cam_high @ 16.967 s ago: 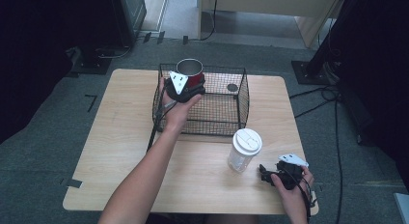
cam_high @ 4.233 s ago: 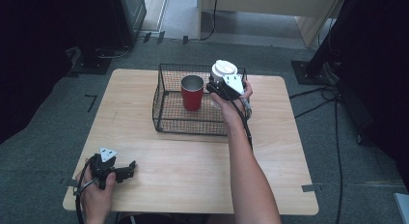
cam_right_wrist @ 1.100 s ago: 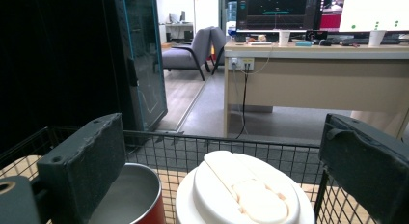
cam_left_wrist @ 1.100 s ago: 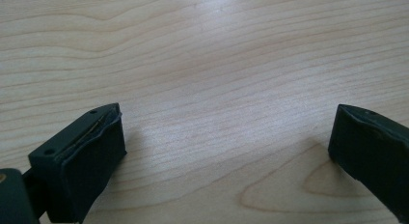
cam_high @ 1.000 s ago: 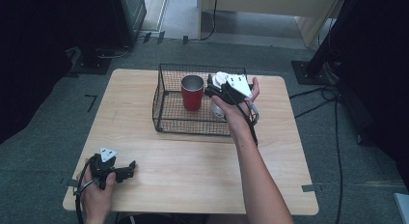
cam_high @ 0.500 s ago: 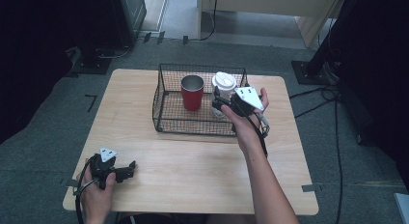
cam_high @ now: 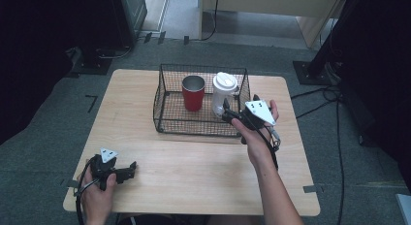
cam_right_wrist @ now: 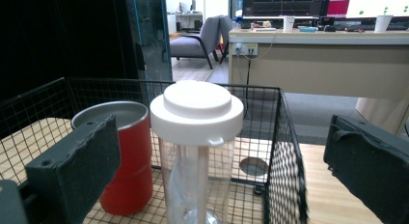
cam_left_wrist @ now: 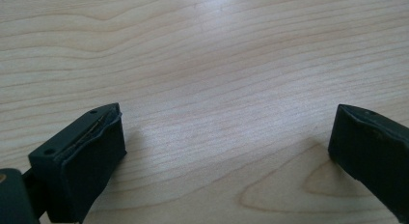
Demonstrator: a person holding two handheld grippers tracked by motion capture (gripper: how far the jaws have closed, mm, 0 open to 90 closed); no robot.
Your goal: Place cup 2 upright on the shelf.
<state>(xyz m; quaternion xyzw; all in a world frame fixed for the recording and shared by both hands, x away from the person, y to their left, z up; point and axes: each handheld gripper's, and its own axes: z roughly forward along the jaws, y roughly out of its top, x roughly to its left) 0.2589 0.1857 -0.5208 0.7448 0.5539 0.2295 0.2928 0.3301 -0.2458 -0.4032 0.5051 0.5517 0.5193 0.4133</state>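
High view: nearest, at the counter's [cam_high: 203, 176] front left corner, left hand-held gripper [cam_high: 127, 170] resting on the wood in a hand [cam_high: 94, 198], jaws spread wide with nothing but bare grain between them in the left gripper view [cam_left_wrist: 224, 151]. Farther on, right of centre, right hand-held gripper [cam_high: 227, 114] held above the counter by the other hand [cam_high: 257, 133], jaws likewise wide apart and gripping nothing [cam_right_wrist: 222, 171], pointed at the wire basket [cam_high: 167, 120] from just outside its right side. Inside the basket, clear tumbler [cam_high: 222, 96] with white lid [cam_right_wrist: 196, 110] standing upright just ahead of those jaws, apart from them; red cup [cam_high: 193, 93] upright beside it, to its left, open top up.
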